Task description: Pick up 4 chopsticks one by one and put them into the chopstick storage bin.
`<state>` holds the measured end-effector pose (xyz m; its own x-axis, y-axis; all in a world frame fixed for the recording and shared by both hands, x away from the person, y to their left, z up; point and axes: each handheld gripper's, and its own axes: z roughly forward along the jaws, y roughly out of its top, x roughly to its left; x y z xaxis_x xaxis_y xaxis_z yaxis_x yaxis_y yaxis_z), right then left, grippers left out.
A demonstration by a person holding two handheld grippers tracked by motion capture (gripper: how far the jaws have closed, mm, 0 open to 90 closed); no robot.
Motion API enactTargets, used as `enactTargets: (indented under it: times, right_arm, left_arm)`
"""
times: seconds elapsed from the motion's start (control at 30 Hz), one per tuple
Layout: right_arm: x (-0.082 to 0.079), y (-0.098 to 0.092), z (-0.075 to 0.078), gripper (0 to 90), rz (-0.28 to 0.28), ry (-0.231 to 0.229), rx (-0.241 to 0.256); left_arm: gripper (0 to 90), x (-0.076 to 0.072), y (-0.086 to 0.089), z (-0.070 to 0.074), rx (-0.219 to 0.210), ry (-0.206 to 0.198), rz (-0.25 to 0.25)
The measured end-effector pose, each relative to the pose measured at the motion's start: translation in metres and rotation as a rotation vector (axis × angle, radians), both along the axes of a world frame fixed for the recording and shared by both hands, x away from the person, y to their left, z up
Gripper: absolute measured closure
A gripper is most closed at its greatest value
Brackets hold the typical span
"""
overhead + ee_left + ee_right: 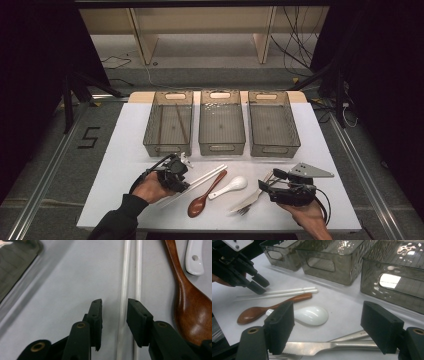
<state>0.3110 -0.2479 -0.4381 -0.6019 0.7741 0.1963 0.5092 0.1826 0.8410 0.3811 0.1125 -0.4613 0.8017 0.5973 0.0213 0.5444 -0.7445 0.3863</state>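
Two white chopsticks (200, 179) lie side by side left of centre on the white table (125, 150). My left gripper (182, 182) is low over them and open. Its jaws straddle one white chopstick (124, 285) without touching it, and the other chopstick (138, 277) runs just outside. A brown wooden spoon (202, 200) and a white ceramic spoon (232, 185) lie to their right. My right gripper (267, 180) is open over a metal fork (246, 207) and a second metal piece. That metal cutlery (317, 347) lies between and below my right gripper (328, 312) jaws.
Three smoky clear bins stand in a row at the back: left bin (152, 132) with brown chopsticks inside, middle bin (221, 145), right bin (295, 137). The person's hands come in at the table's front edge. A bin corner (15, 267) lies near the left gripper.
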Motion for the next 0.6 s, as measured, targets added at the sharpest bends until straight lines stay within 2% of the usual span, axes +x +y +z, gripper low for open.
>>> enactTargets:
  times: [0.07, 0.27, 0.6]
  right_arm:
    - [-0.0001, 0.0001, 0.0002, 27.6, -0.001, 0.001, 0.001]
    - [-0.0003, 0.0005, 0.0002, 28.0, 0.002, 0.001, 0.000]
    - [0.0000, 0.0022, -0.0004, 28.4, 0.007, 0.003, 0.000]
  left_arm:
    - [67.8, 0.0004, -0.0017, -0.0014, 0.016, 0.002, -0.007]
    - [72.8, 0.0008, -0.0040, -0.0027, 0.025, 0.016, -0.012]
    - [82.8, 0.0015, -0.0041, -0.0029, 0.007, 0.036, -0.022]
